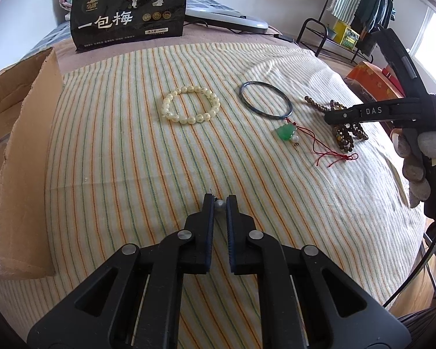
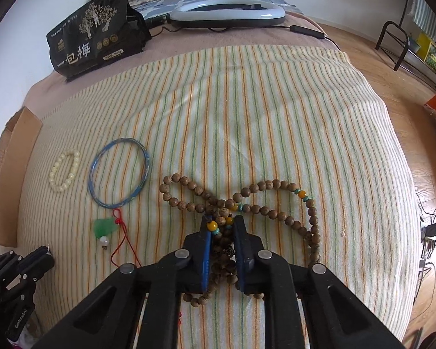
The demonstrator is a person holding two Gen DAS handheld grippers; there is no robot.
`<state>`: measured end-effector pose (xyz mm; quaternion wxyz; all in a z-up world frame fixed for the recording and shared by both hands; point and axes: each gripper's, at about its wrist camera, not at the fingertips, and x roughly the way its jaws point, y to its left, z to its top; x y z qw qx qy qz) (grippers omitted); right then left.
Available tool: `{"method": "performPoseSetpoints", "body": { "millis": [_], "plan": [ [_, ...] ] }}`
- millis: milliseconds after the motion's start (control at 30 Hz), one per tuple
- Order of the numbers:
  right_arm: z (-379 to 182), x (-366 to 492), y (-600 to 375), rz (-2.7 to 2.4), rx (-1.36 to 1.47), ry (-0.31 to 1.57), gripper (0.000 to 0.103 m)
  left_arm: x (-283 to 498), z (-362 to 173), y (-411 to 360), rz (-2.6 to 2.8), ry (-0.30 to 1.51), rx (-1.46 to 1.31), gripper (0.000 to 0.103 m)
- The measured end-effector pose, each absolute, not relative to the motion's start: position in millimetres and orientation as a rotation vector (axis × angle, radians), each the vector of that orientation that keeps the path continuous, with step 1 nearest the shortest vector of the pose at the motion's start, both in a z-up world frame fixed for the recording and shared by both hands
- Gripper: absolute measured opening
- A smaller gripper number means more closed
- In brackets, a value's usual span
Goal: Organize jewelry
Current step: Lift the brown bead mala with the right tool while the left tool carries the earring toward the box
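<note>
My left gripper [image 1: 220,202] is shut on a small pearl earring [image 1: 220,203], held just above the striped cloth [image 1: 130,160]. In the right wrist view, my right gripper [image 2: 222,226] is shut on a bunched part of the brown wooden bead necklace [image 2: 282,216], whose loops spread over the cloth. On the cloth lie a cream bead bracelet [image 1: 189,88], a blue bangle [image 1: 241,90] and a green pendant on a red cord [image 1: 286,132]. The left view shows the right gripper [image 1: 330,116] over the brown beads [image 1: 348,133]. The left gripper [image 2: 45,251] appears at the right view's lower left.
An open cardboard box [image 1: 23,145] stands at the cloth's left edge. A black snack bag [image 1: 130,11] and a white ring-shaped device [image 1: 226,19] with its cable sit at the back. Wooden floor, a black rack [image 2: 392,40] and an orange box [image 1: 375,81] lie to the right.
</note>
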<state>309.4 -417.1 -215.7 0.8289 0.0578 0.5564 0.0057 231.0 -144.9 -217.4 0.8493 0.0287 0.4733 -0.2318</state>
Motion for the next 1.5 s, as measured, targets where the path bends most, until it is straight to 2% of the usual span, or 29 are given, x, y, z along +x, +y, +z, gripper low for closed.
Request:
{"method": "performPoseSetpoints", "body": {
  "millis": [467,1500],
  "plan": [
    [-174,282,-414,0.046,0.149,1.086,0.009,216,-187,-136,-0.486,0.943,0.047,0.006],
    [-16,216,-359,0.129,0.051,0.795,0.009,175,-93,-83,-0.473,0.769,0.009,0.006]
  ]
}}
